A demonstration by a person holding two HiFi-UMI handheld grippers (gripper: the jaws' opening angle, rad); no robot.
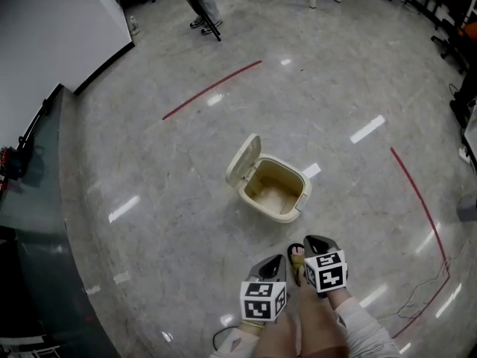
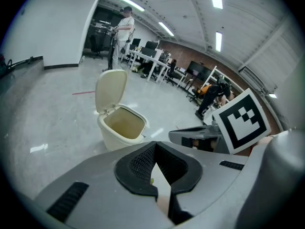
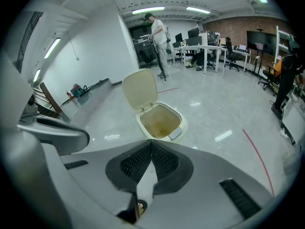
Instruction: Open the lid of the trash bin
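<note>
The trash bin (image 1: 274,192) is seen on the floor (image 1: 149,162), at 12 o'clock from both tools, with its lid (image 1: 244,160) raised at its 10 o'clock edge. The left tool (image 2: 154,149) and right tool (image 3: 151,145) are closed, with nothing gripped, and are held apart from the bin.

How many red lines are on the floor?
2. One red line lies beyond the trash bin; the other red line runs down the right side. More may lie out of view.

Silver-grey left claw (image 2: 153,146) and right claw (image 3: 151,143) — black ribbed pads (image 2: 139,164), black-and-white marker cubes (image 1: 262,301), pale grey sleeves (image 1: 365,330).
</note>
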